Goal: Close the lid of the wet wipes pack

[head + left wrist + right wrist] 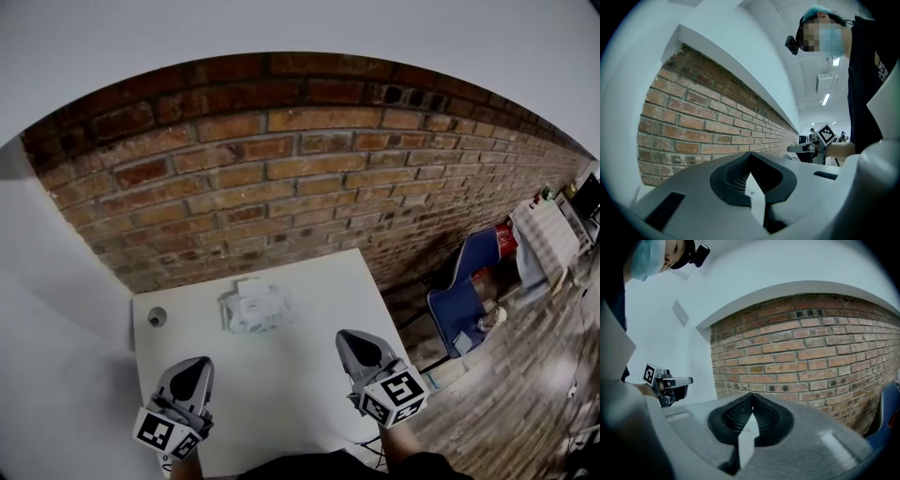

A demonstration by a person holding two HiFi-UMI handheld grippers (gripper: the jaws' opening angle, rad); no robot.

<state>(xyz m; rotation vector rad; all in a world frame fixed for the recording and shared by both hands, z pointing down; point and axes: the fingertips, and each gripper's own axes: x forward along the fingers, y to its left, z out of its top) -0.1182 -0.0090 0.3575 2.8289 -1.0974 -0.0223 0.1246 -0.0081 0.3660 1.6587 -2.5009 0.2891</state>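
Observation:
A white wet wipes pack (253, 307) lies on the white table (309, 281) toward its far side, near the brick wall; whether its lid stands open I cannot tell. My left gripper (191, 368) is at the table's near left, shut with nothing held, well short of the pack. My right gripper (354, 343) is at the near right, also shut and empty. In the left gripper view the jaws (750, 157) meet tip to tip and point up at the wall; the right gripper view shows the same (751, 397). The pack is hidden in both gripper views.
A small round grey thing (157, 317) sits at the table's far left corner. The brick wall (309, 178) runs behind the table. To the right on the wooden floor stand a blue chair (464, 286) and clutter (539, 234).

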